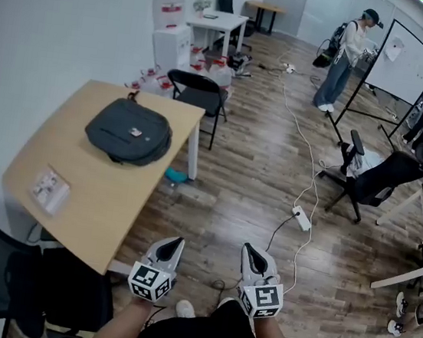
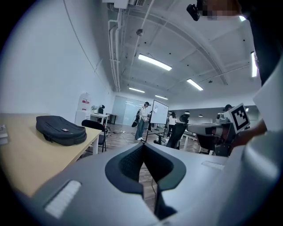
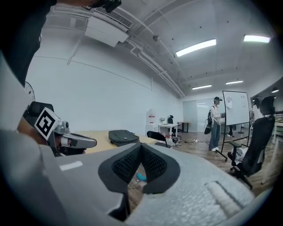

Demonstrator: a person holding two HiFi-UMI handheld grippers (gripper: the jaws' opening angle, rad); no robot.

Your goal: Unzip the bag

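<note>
At the far left of the head view a wooden table (image 1: 108,189) runs from lower left toward the upper middle, with a small clear-wrapped packet (image 1: 50,188) near its left edge. The bag (image 1: 129,132) lies flat on the table's far end, in the upper left of the frame. It is dark grey and looks closed, and its zip pull is too small to make out from here. A black chair (image 1: 200,93) stands just past that end of the table. At lower centre, the left gripper (image 1: 177,241) is held out over the floor, well apart from the bag. In its own view the jaws are together with nothing between them, and the bag (image 2: 61,129) sits off at middle left. To its right, the right gripper (image 1: 250,248) is likewise closed and empty, with the bag (image 3: 123,137) small and distant left of centre in its view. By the look of things the task has not begun and this is the approach. The next move likely calls for stepping to the table, opening the jaws, finding the zip pull with one gripper and steadying the bag with the other.
</note>
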